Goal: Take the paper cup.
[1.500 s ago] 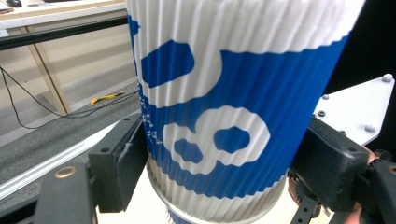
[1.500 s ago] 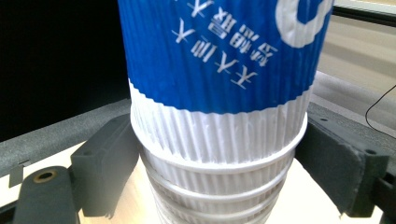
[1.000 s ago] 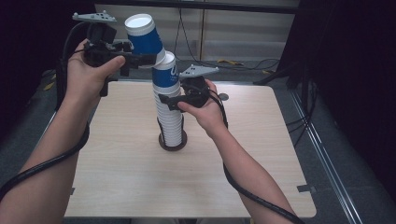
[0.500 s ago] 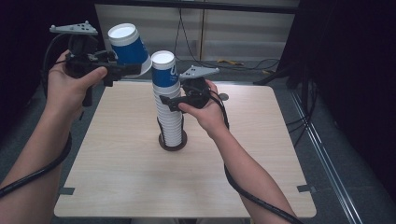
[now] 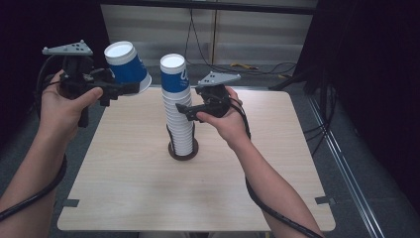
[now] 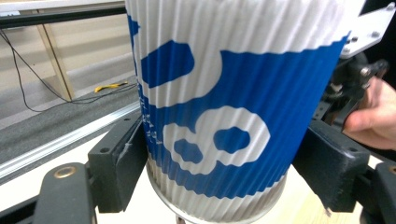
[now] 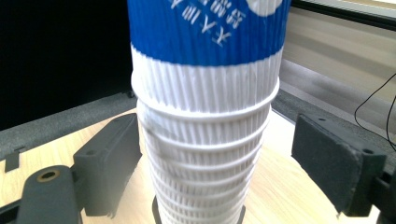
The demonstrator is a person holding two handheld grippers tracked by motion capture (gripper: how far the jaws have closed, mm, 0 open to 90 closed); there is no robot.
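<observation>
A tall stack of upturned blue-and-white ribbed paper cups (image 5: 179, 124) stands on a dark ring (image 5: 194, 150) near the middle of the wooden table (image 5: 148, 198). My right gripper (image 5: 185, 110) is open around the stack at mid height. In the right gripper view the stack (image 7: 205, 116) touches the left pad (image 7: 112, 158), with a gap to the right pad (image 7: 327, 158). My left gripper (image 5: 130, 88) is shut on a single cup (image 5: 125, 63), held tilted in the air up and left of the stack. Both pads (image 6: 122, 163) press on that cup (image 6: 224, 107).
Cables (image 5: 233, 67) lie on the grey floor behind the table. Dark curtains stand on both sides. Small tape marks (image 5: 323, 200) sit near the table's front corners. The person's right hand (image 6: 373, 116) shows beyond the held cup.
The left gripper has carried the single cup off the top of the stack, leftward and a little down. The right hand and the stack have stayed put.
</observation>
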